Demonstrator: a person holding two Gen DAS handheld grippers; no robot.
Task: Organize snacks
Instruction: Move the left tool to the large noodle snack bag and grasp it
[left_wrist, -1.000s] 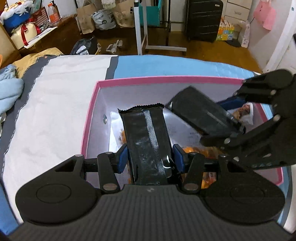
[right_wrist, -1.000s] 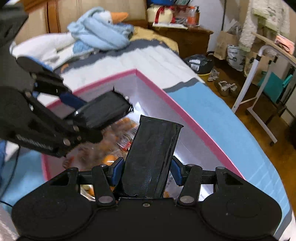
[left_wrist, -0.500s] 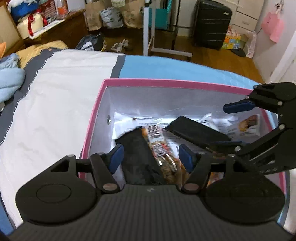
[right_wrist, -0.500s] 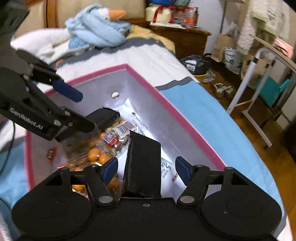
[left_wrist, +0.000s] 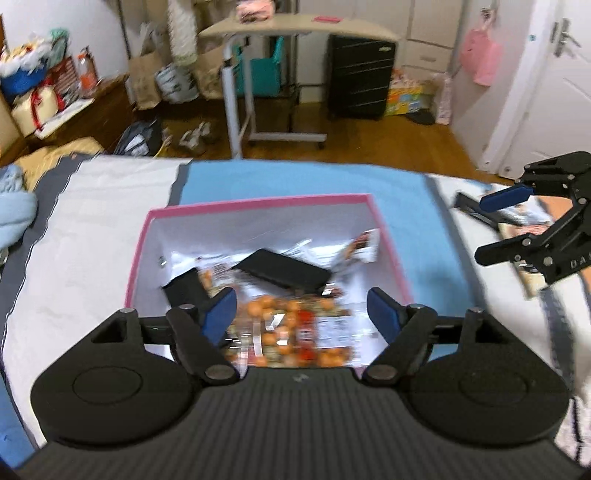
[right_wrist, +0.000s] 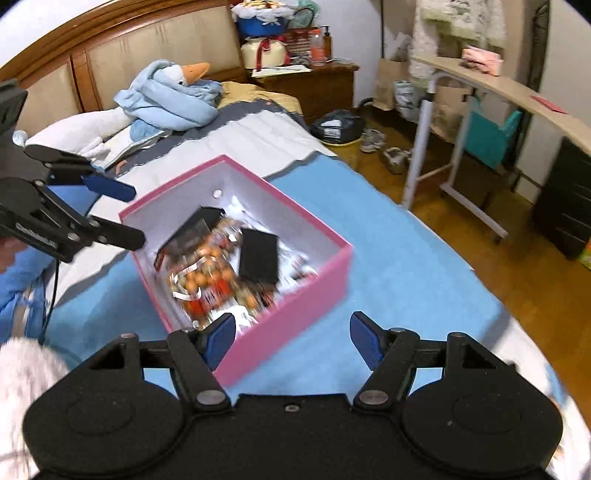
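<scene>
A pink box (left_wrist: 258, 201) (right_wrist: 295, 317) with a white inside sits on the bed. In it lie two black snack packets (left_wrist: 284, 271) (left_wrist: 184, 288), also in the right wrist view (right_wrist: 258, 254) (right_wrist: 195, 221), on a clear bag of orange snacks (left_wrist: 288, 328) (right_wrist: 203, 280). My left gripper (left_wrist: 301, 314) is open and empty above the box's near side; it also shows in the right wrist view (right_wrist: 122, 214). My right gripper (right_wrist: 291, 336) is open and empty, back from the box; the left wrist view (left_wrist: 498, 225) shows it off to the right.
More snack packets (left_wrist: 524, 221) lie on the bed right of the box. A plush goose in a blue blanket (right_wrist: 170, 96) lies by the headboard. A rolling side table (left_wrist: 273, 74) and a black suitcase (left_wrist: 358, 77) stand on the floor beyond the bed.
Both grippers opened and let their black packets drop into the box. Both then pulled up and back; the right one moved off to the right of the box.
</scene>
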